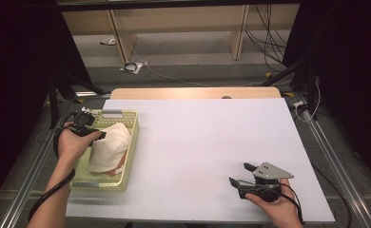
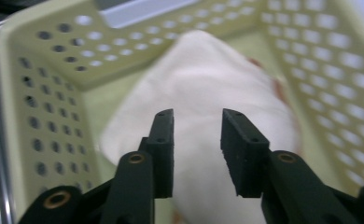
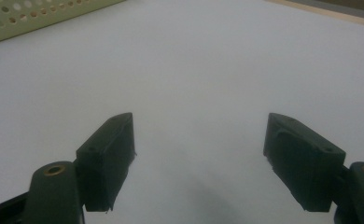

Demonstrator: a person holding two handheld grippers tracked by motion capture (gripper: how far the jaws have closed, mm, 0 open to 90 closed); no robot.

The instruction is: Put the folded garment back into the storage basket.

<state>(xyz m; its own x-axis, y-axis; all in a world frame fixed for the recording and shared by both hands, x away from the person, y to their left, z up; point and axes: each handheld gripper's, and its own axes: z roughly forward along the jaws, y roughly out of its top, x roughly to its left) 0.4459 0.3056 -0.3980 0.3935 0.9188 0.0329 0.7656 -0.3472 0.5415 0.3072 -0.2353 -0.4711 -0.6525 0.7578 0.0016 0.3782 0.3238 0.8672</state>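
White table (image 1: pixel 198 142) carries a pale yellow perforated basket (image 1: pixel 131 142) at its left edge; right gripper (image 1: pixel 243 175) rests well apart from it near the front right, jaws spread wide over bare tabletop, nothing between them. Left gripper (image 2: pixel 196 140) hangs just above the basket, pointing down into it. Directly beneath its jaws lies a cream cloth (image 2: pixel 203 88), bunched, with something reddish under it, possibly a second item; view too blurred to say. Jaws partly apart, not pressing the cloth. Step judged: cloth just set into the basket or about to be picked. Next move calls for either lifting clear or closing on a fold.
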